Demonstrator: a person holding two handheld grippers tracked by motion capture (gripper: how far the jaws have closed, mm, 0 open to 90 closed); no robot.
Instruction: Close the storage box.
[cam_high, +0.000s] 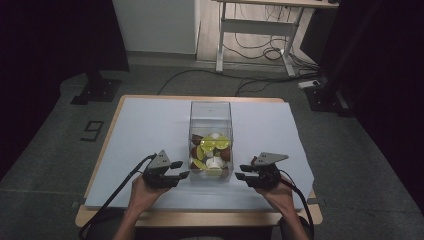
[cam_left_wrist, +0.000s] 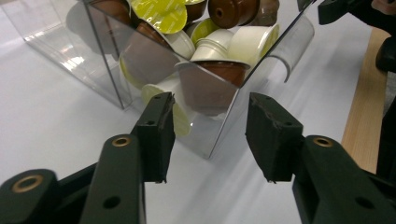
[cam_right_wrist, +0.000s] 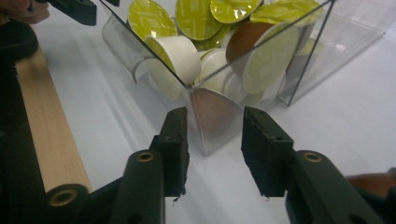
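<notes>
A clear plastic box (cam_high: 210, 111) stands mid-table on the white sheet, holding several coffee capsules (cam_high: 212, 150), brown, white and green-lidded. My left gripper (cam_high: 179, 170) is open just left of the box's near corner (cam_left_wrist: 212, 151), nothing between its jaws. My right gripper (cam_high: 243, 172) is open at the box's near right corner (cam_right_wrist: 201, 148), also empty. Brown and white capsules (cam_left_wrist: 212, 77) press against the clear wall; green lids (cam_right_wrist: 198, 16) face the right gripper's camera. A curved cutout in the box's front wall (cam_left_wrist: 292, 46) is visible.
The white sheet (cam_high: 145, 130) covers a wooden table whose near edge (cam_high: 200, 218) shows in front. A brown capsule (cam_right_wrist: 371, 179) lies by the right gripper. Beyond the table stand a desk frame (cam_high: 255, 30), floor cables and black stands.
</notes>
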